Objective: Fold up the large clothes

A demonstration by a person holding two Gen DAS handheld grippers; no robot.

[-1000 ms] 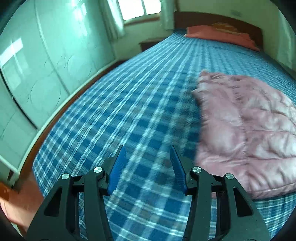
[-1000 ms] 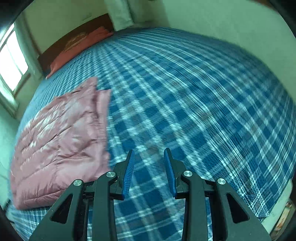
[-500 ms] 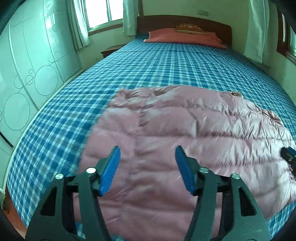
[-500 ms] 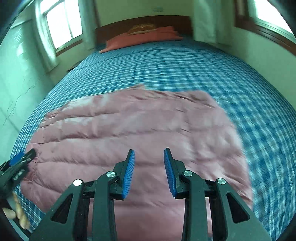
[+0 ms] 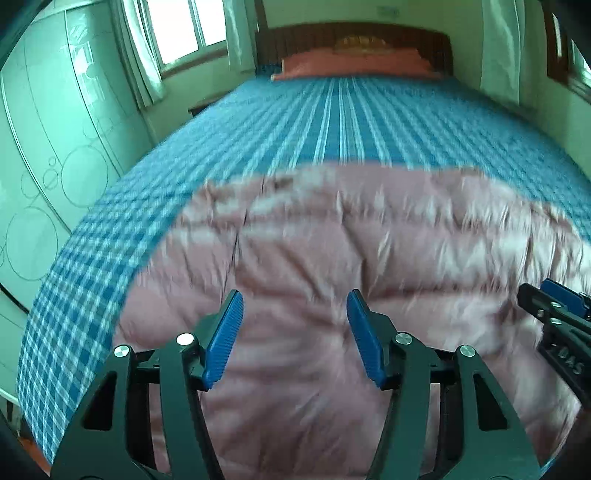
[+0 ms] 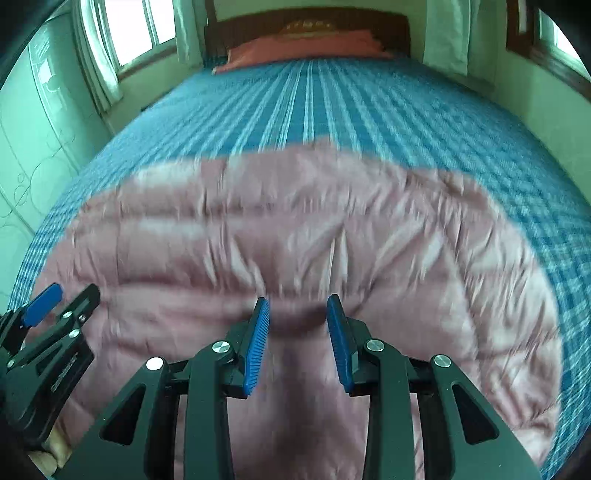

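Observation:
A pink quilted down jacket (image 5: pixel 351 258) lies spread flat on the near end of the bed; it also fills the right wrist view (image 6: pixel 295 240). My left gripper (image 5: pixel 294 332) is open and empty, over the jacket's near left part. My right gripper (image 6: pixel 297 339) is open and empty, over its near middle. The right gripper shows at the right edge of the left wrist view (image 5: pixel 554 317), and the left gripper at the left edge of the right wrist view (image 6: pixel 48 325). Both views are motion-blurred.
The bed has a blue plaid cover (image 5: pixel 351 122), a red pillow (image 5: pixel 351 66) and a dark wooden headboard (image 5: pixel 351 33) at the far end. A pale green wardrobe (image 5: pixel 55 147) stands to the left. Windows with curtains (image 5: pixel 140 55) line the far walls.
Both grippers have swung from the bed's sides to face the jacket and moved closer and lower over it. Both stay open.

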